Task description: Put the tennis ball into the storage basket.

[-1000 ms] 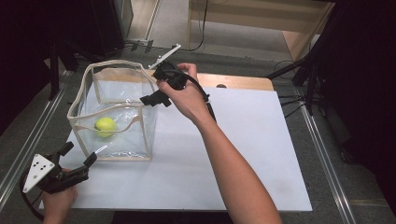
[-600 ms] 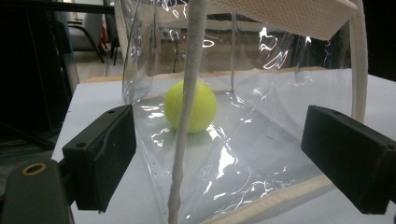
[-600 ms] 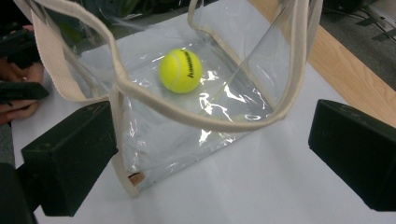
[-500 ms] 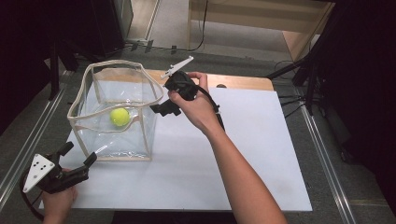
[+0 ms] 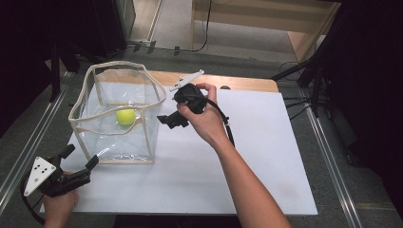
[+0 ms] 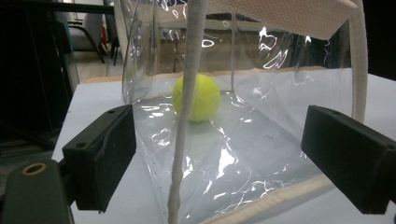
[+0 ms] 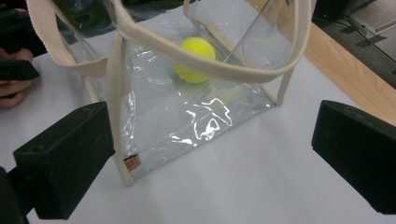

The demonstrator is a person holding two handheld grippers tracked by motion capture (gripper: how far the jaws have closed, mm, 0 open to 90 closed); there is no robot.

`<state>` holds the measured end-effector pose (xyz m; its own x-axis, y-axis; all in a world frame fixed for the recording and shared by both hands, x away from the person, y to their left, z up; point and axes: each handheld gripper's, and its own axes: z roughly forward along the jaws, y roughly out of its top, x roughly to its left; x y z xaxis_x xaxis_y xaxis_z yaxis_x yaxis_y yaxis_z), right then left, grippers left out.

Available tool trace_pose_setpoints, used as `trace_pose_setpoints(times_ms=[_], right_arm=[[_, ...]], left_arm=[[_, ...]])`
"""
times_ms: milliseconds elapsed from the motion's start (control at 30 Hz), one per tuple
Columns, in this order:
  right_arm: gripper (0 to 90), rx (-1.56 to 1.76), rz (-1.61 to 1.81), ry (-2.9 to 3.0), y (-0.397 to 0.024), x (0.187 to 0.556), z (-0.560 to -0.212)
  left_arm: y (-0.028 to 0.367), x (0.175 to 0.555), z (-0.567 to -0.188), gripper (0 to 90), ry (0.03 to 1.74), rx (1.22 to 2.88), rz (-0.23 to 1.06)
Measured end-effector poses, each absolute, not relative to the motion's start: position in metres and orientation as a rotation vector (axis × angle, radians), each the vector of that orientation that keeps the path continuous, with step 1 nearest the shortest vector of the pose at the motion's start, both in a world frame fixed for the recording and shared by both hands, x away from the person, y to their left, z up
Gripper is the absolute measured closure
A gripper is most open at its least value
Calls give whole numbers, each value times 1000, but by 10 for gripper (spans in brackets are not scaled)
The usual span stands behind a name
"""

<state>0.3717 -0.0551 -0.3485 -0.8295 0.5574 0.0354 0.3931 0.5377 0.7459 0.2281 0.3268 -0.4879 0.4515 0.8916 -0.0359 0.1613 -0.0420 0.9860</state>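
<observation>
- White sheet (image 5: pixel 228 166) covers the tabletop, wooden edge (image 5: pixel 247 83) showing at the far side; dark surroundings, floor and cables beyond.
- Clear plastic bag (image 5: pixel 119 137) with cream fabric trim stands upright on the left part of the sheet, mouth open upward, handles (image 7: pixel 196 58) drooping across the opening.
- Tennis ball (image 5: pixel 126 117) – yellow-green, lies inside the bag on its bottom panel, toward the far side as seen from the high view. In the left gripper view the ball (image 6: pixel 197 97) sits behind a vertical trim seam; in the right gripper view the ball (image 7: pixel 196 52) shows through the wall, below a handle strap.
- Right gripper (image 5: pixel 167 119) is held just beside the bag's right wall, near the rim, not touching it that can be seen. Its jaws have just been opening and now stand wide apart – nothing between them; in its own view they frame the bag's lower corner from a distance.
- Left gripper (image 5: pixel 81 159) sits low at the near left edge of the sheet, pointed at the bag's near corner. Jaws spread, pads either side of the corner seam in its own view, no pad pressing on the plastic.
- Person's left hand (image 5: pixel 59 204) wraps that gripper's body from below; right forearm (image 5: pixel 247 185) runs diagonally across the sheet.
</observation>
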Motion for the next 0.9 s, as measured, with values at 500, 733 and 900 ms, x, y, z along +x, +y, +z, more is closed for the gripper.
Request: trace_pose_setpoints(times_ms=[500,733,900], right_arm=[[0,850,1192,2554,-74,352,-383],[0,872,1209,2540,-84,343,-397],[0,884,1227,2513,-93,335,-406]], left_arm=[[326,228,-488,104,963,1520,777],[326,228,-488,104,961,1523,779],[325,227,-488,104,962,1529,785]])
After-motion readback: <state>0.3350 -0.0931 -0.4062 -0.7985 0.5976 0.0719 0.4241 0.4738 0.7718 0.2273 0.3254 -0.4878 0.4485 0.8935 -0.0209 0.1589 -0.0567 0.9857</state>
